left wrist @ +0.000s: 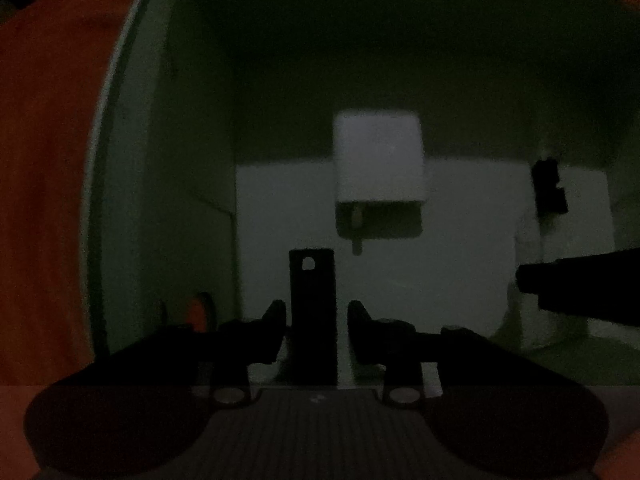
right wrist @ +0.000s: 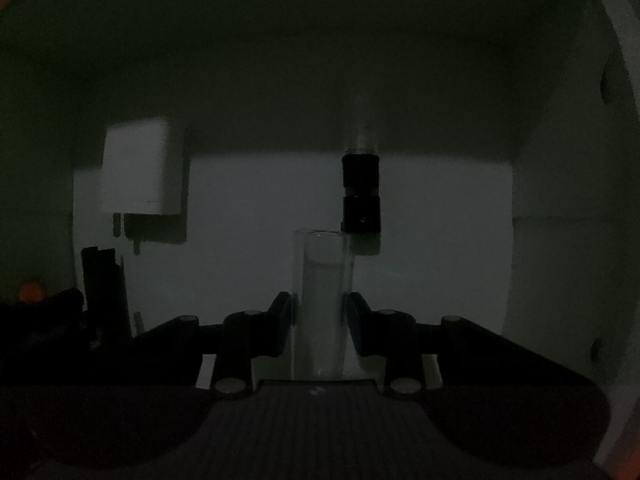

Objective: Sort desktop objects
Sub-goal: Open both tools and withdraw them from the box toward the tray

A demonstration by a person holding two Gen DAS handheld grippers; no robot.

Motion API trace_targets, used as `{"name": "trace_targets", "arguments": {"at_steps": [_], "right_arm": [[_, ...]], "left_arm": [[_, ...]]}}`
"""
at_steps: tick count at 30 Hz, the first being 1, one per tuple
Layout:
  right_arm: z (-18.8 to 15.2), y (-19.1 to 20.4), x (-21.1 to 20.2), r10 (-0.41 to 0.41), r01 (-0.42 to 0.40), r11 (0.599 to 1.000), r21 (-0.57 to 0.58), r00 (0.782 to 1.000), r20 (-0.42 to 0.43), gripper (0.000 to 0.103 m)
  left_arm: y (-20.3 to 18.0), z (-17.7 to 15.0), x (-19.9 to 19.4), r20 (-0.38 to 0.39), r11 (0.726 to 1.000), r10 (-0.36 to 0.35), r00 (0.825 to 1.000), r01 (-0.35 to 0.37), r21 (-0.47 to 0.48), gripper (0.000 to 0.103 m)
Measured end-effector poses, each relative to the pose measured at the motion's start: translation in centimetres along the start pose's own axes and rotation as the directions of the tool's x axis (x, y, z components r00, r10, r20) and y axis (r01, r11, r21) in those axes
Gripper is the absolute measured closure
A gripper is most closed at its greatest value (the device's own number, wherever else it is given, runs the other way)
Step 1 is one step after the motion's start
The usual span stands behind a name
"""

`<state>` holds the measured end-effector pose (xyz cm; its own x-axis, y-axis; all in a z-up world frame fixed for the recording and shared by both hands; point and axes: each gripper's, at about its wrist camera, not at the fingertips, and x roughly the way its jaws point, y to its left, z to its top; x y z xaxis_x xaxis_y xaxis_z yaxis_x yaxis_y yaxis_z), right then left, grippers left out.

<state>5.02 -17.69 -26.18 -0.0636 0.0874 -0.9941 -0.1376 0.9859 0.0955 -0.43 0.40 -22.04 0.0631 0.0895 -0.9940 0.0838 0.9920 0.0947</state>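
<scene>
Both grippers reach into a dim white box. In the left wrist view my left gripper (left wrist: 316,316) has its fingers close beside a flat black bar (left wrist: 312,304) with a small hole near its top; contact is unclear. In the right wrist view my right gripper (right wrist: 318,312) is shut on a clear tube with a white core (right wrist: 322,300). A white charger block (left wrist: 378,160) lies on the box floor ahead; it also shows in the right wrist view (right wrist: 140,168). A small black cylinder part (right wrist: 360,196) lies just beyond the tube; it shows in the left wrist view (left wrist: 550,188).
The white box has a left wall (left wrist: 160,180), a right wall (right wrist: 568,200) and a pale floor (right wrist: 440,240). An orange surface (left wrist: 48,160) lies outside the box on the left. The right gripper's dark body (left wrist: 580,284) enters from the right.
</scene>
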Motion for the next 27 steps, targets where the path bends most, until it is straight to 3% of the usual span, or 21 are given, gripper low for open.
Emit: {"name": "trace_targets", "arguments": {"at_steps": [12, 27], "right_arm": [[-0.2, -0.9, -5.0, 0.036, -0.035, 0.999, -0.028, 0.998, 0.055, 0.068], [1.5, -3.3, -12.7, 0.059, -0.062, 0.998, 0.01, 0.982, 0.18, 0.067]], "left_arm": [[-0.3, 1.0, -5.1, 0.069, 0.998, -0.047, 0.997, 0.049, -0.03, 0.066], [-0.6, 4.9, -10.6, 0.204, 0.988, -0.111, 0.973, 0.13, -0.082, 0.066]]}}
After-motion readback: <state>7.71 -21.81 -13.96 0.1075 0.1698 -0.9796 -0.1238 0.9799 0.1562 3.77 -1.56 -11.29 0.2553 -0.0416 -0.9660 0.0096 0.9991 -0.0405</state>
